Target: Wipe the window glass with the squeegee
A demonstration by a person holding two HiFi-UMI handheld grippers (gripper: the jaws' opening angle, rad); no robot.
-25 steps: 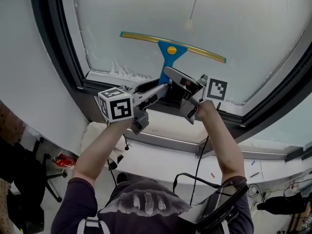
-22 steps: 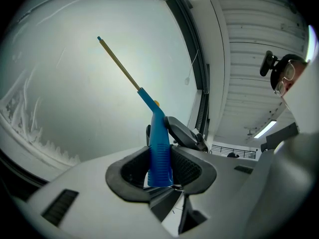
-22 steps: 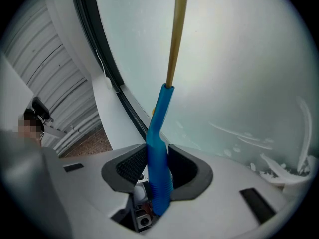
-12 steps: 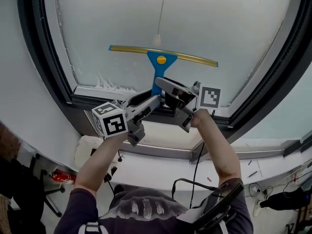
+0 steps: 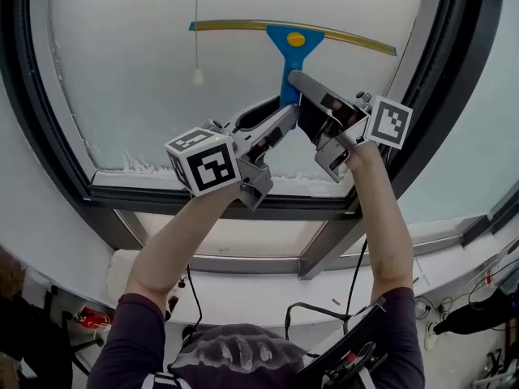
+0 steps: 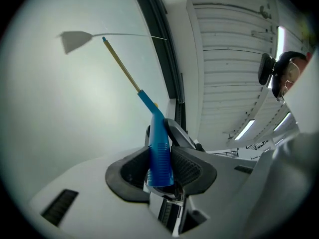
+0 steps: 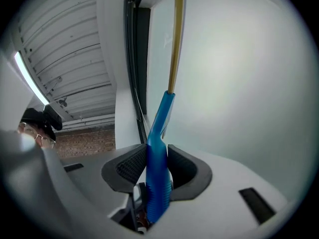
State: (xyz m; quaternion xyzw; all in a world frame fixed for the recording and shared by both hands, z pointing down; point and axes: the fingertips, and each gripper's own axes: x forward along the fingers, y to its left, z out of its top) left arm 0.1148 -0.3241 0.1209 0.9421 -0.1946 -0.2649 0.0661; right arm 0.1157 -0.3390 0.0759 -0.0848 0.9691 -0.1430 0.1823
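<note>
The squeegee has a blue handle (image 5: 288, 67) and a long yellow blade (image 5: 243, 26) that lies across the upper window glass (image 5: 130, 79). My left gripper (image 5: 284, 113) comes up from the lower left and is shut on the handle. My right gripper (image 5: 303, 86) reaches in from the right and is shut on the same handle. In the left gripper view the ribbed blue handle (image 6: 159, 153) sits squeezed between both pads, with the blade (image 6: 121, 63) running off to the upper left. In the right gripper view the handle (image 7: 157, 173) is clamped the same way, and the blade (image 7: 174, 39) runs straight up.
A white cord pull (image 5: 197, 76) hangs in front of the glass to the left of the squeegee. White residue (image 5: 138, 167) lines the bottom edge of the pane. The dark window frame (image 5: 243, 207) surrounds the glass. Cables (image 5: 324, 306) hang below the sill.
Both grippers have lifted the squeegee up the glass, from just above the bottom frame to high on the pane. The arms now reach further up.
</note>
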